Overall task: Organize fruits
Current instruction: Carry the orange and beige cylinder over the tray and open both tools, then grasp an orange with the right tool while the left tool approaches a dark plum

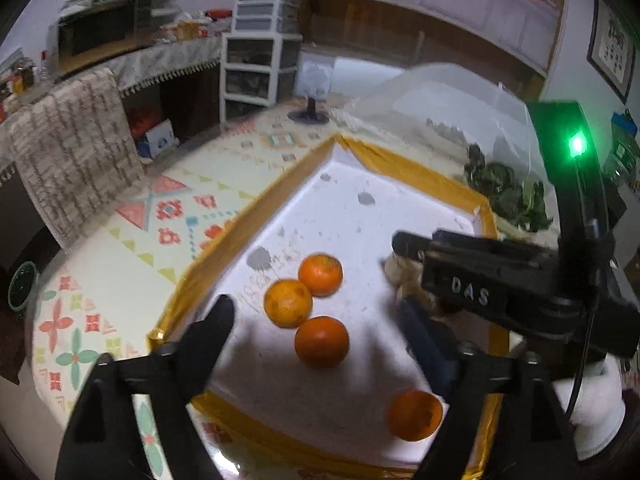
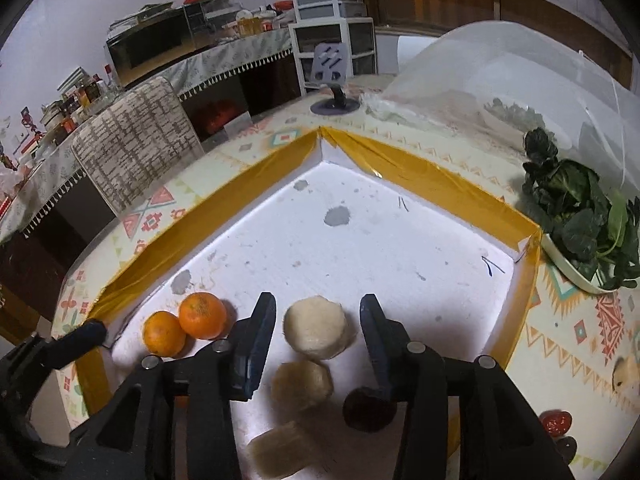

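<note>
four oranges lie in the white tray [image 1: 360, 216] with the yellow taped rim, seen over my left gripper [image 1: 320, 320]. three sit bunched: far orange [image 1: 320, 274], left orange [image 1: 288, 303], near orange [image 1: 321, 342], each touching or just beside its neighbour. fourth orange [image 1: 415, 415] lies apart, near my right-side finger at the tray's near edge. my left fingers are spread wide, released, nothing pressed between them; the cluster sits in the gap ahead.

my right gripper [image 2: 318, 326] hangs over the same tray. its blue-padded fingers [image 2: 260, 340] stand either side of a pale round fruit [image 2: 316, 332] with clear gaps on both sides, so released, not clamping. two more pale fruits [image 2: 302, 384] lie nearer the camera, blurred. dark red fruit [image 2: 370, 408] sits just under the right finger; touching or not, i cannot tell.

tray rests on a patterned tabletop [image 2: 560, 340]. plate of leafy greens [image 2: 580, 216] beside the tray's right corner, mesh food cover [image 2: 500, 80] behind.
</note>
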